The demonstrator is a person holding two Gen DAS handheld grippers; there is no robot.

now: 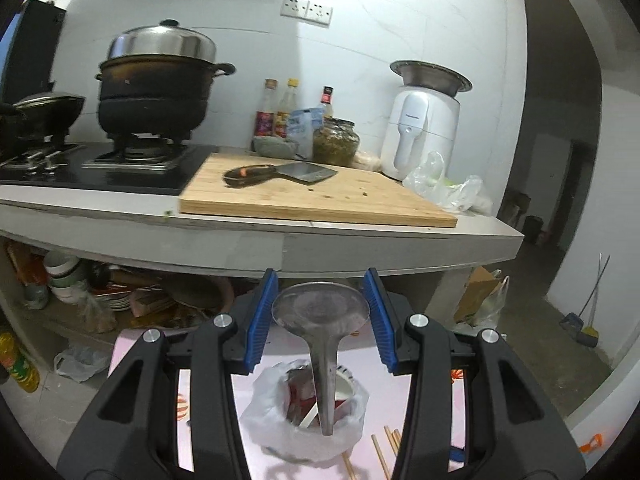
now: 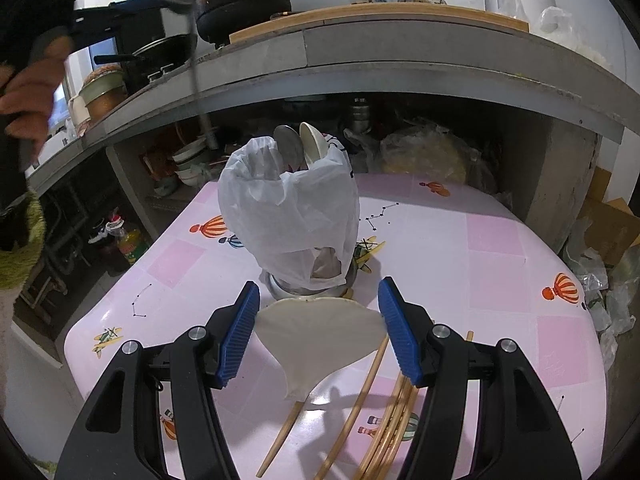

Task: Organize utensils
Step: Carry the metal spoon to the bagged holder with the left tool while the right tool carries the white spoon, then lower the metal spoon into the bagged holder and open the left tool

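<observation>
Steel ladle (image 1: 320,308) is sitting between the pads of the left tongs (image 1: 320,312), bowl up, its handle hanging down over the bag-lined holder (image 2: 290,216); whether the pads are pressing on it cannot be told. White spoon (image 2: 320,332) is lying clamped between the pads of the right tongs (image 2: 318,330), just in front of the holder. Two more spoons (image 2: 300,144) are standing inside the holder. Wooden chopsticks (image 2: 384,424) are lying on the pink tabletop (image 2: 500,264), in front of the holder.
</observation>
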